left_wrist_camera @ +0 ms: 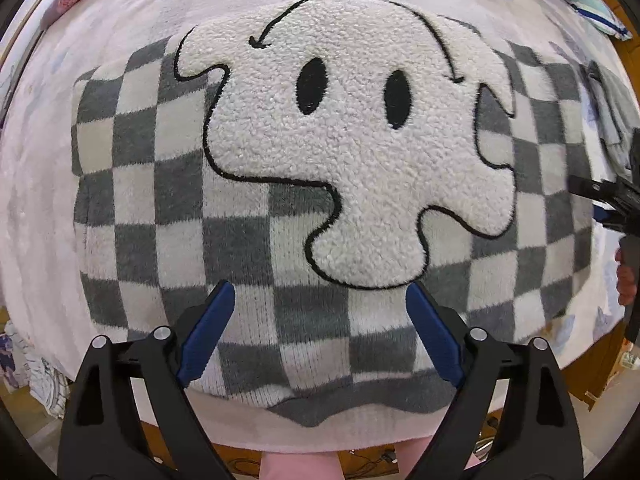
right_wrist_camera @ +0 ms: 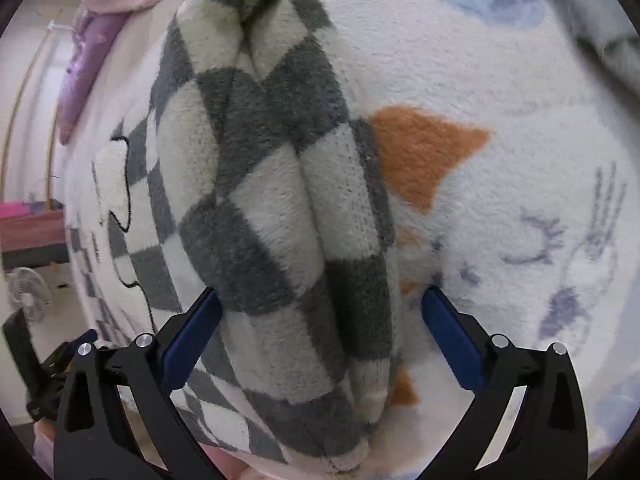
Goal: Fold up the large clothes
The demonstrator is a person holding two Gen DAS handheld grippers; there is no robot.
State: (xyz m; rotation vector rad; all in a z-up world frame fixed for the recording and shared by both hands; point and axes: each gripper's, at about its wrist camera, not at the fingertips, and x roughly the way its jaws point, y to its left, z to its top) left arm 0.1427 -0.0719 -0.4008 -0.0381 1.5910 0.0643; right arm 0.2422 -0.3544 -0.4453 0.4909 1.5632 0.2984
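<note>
A grey-and-white checkered fleece sweater (left_wrist_camera: 168,208) lies flat on the bed, with a fuzzy white blob patch (left_wrist_camera: 352,148) bearing two black eyes on top. My left gripper (left_wrist_camera: 320,312) hangs straight above its near hem, open, with nothing between the blue pads (left_wrist_camera: 208,328). In the right wrist view a thick folded side of the sweater (right_wrist_camera: 280,208) runs up between the jaws of my right gripper (right_wrist_camera: 320,316). That gripper is open: the left pad (right_wrist_camera: 192,340) sits against the fabric and the right pad stands apart from it. The right gripper (left_wrist_camera: 612,200) also shows at the left wrist view's right edge.
A pale plush blanket (right_wrist_camera: 500,80) with a cat print and an orange ear (right_wrist_camera: 420,152) covers the bed. Purple and pink pillows (right_wrist_camera: 88,60) lie at the head. A fan (right_wrist_camera: 28,292) stands on the floor beyond the bed edge. A person's hand (left_wrist_camera: 626,280) holds the right tool.
</note>
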